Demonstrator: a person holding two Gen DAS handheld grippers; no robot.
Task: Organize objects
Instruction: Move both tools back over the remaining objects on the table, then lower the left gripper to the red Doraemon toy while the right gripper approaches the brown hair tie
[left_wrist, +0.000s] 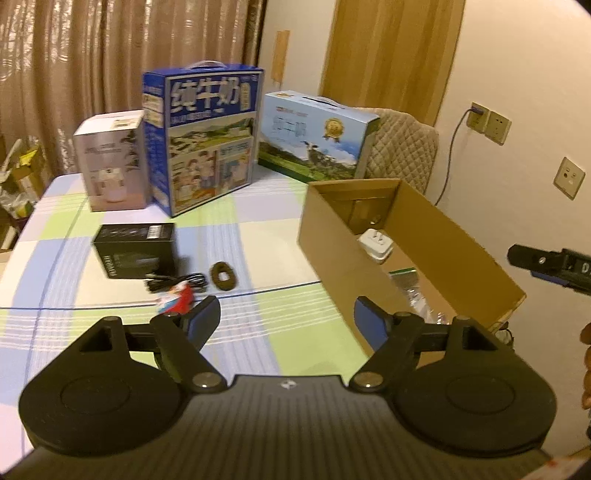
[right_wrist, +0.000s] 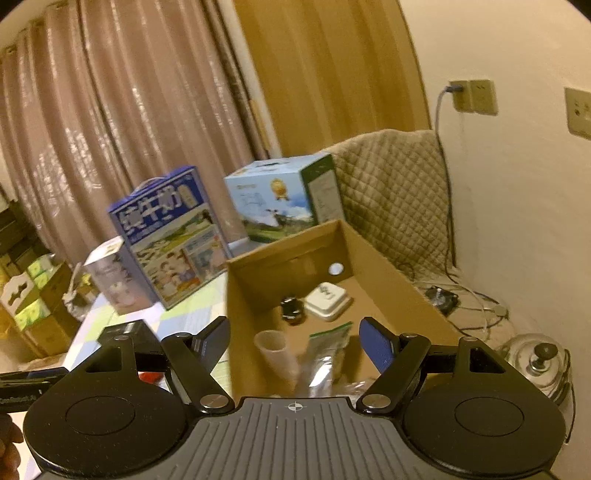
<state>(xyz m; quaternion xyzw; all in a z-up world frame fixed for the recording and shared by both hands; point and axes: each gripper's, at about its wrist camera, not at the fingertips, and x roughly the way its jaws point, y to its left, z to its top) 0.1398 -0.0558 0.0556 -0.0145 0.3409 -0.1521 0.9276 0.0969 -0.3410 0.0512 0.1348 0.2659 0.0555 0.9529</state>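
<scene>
Both empty, jaws apart: left gripper (left_wrist: 287, 317) lower centre over checked tablecloth (left_wrist: 258, 229); right gripper (right_wrist: 294, 341) above corrugated cardboard box (right_wrist: 391, 273) holding rounded white adapter (right_wrist: 328, 298).

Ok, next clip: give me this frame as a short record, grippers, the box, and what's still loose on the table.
left gripper: open, empty, above the table
right gripper: open, empty, over the cardboard box
cardboard box: open-topped, on the table's right side
in box: white adapter, paper tube, zip bag, small dark item
loose on table: black box, black cable, brown ring, red-and-white item
at back: two milk cartons, white box
</scene>
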